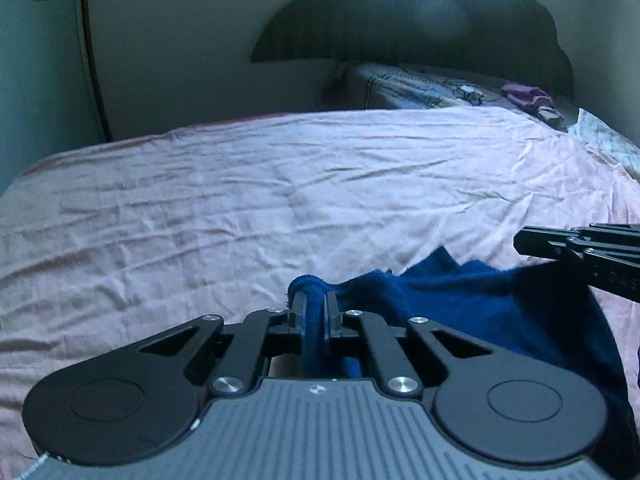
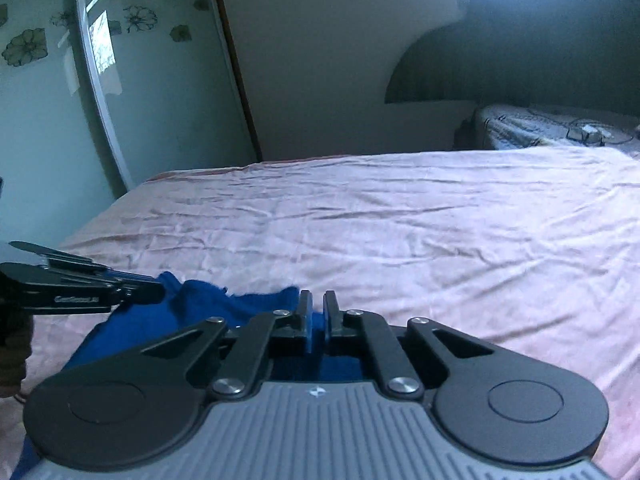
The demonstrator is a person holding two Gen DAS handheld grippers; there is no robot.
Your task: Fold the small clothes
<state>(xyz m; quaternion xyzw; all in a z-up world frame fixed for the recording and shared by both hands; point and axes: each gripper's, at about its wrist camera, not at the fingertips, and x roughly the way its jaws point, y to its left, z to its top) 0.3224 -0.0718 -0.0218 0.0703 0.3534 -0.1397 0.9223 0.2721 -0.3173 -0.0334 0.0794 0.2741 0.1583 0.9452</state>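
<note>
I hold 2 black grippers over a bed covered by a wrinkled pale pink sheet (image 1: 248,200). My left gripper (image 1: 316,308) has its 2 fingers drawn close together, pinching a rolled edge of a dark blue garment (image 1: 460,304) that bulges up between them. From that pinch the blue cloth stretches away to the right, where my right gripper (image 1: 576,248) enters from the side at the cloth's far upper edge. In the view from my right hand, the right gripper (image 2: 317,312) also has its fingers narrowed, with blue fabric showing between and beneath them, so it grips the same garment (image 2: 208,300). The cloth runs left from there to my left gripper (image 2: 140,292), seen side-on with its tip at the garment's top edge. The garment is stretched between both grippers at the near side of the bed, its lower part hanging down out of sight behind the tools. Beyond the pink sheet lies a patterned bedspread (image 1: 424,84) with a small purple cloth (image 1: 524,96) on it. A dark scalloped headboard (image 1: 400,28) stands against the far wall, and a pale green wardrobe door with flower decals (image 2: 28,46) rises on the left.
</note>
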